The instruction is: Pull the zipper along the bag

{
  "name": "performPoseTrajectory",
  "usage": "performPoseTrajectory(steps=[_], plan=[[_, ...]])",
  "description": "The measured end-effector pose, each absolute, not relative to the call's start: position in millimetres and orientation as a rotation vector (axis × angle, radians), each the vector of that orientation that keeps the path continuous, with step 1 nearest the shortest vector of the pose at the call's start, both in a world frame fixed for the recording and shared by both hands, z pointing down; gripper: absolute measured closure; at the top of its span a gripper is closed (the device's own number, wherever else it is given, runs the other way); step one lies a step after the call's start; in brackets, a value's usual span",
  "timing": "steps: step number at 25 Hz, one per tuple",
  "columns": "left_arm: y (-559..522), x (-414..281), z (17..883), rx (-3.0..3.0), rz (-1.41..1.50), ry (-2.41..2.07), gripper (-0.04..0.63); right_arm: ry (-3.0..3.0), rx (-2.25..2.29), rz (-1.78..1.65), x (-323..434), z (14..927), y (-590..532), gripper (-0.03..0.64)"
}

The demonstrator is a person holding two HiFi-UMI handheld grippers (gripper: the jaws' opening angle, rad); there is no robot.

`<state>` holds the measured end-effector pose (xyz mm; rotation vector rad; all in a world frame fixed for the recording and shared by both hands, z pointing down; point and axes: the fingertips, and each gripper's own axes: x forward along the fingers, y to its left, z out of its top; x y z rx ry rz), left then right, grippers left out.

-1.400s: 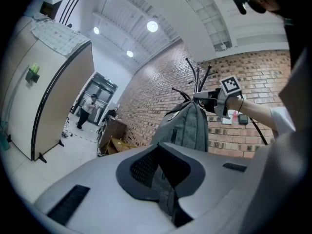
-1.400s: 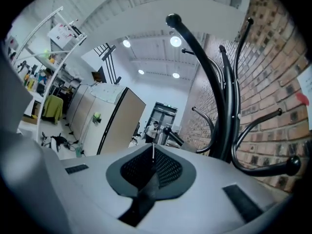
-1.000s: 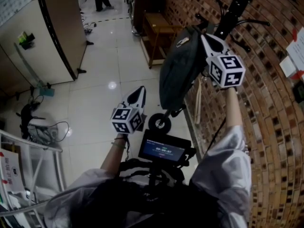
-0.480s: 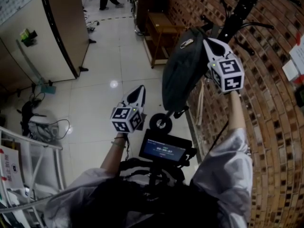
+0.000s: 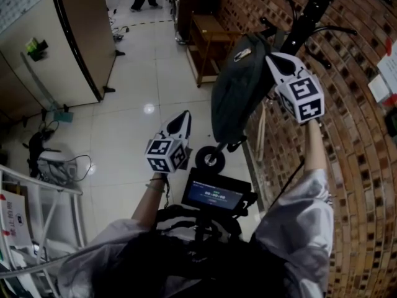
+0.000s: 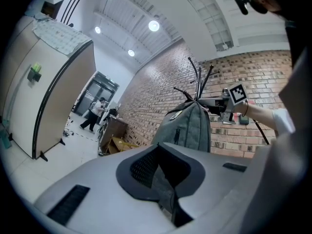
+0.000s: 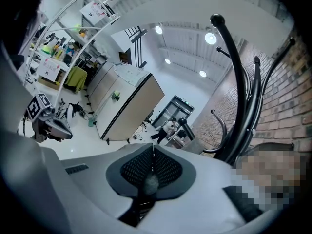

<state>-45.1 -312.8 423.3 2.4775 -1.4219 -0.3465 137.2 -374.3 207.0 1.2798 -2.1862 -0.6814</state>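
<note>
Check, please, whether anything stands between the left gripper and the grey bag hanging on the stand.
Nothing visible does: the left gripper points at the bag across open air, while the right gripper is up at the bag's top.

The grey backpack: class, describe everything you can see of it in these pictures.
The grey backpack looks like woven fabric, rounded and fairly full. It hangs upright from its top on a black coat stand beside the brick wall. A small light badge sits near the top, and the left gripper view shows a short vertical zip on its front. The right gripper is at its upper edge on the wall side; whether it touches the bag cannot be told.
</note>
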Motion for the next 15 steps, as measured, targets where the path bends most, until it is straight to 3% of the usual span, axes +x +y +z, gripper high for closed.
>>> performPoseTrajectory(steps=[15], plan=[[-303.4,-47.6,424.2,2.469,-0.342,-1.447,0.588,-2.187,1.324,-0.665,138.6,214.9,-371.1,0.611]])
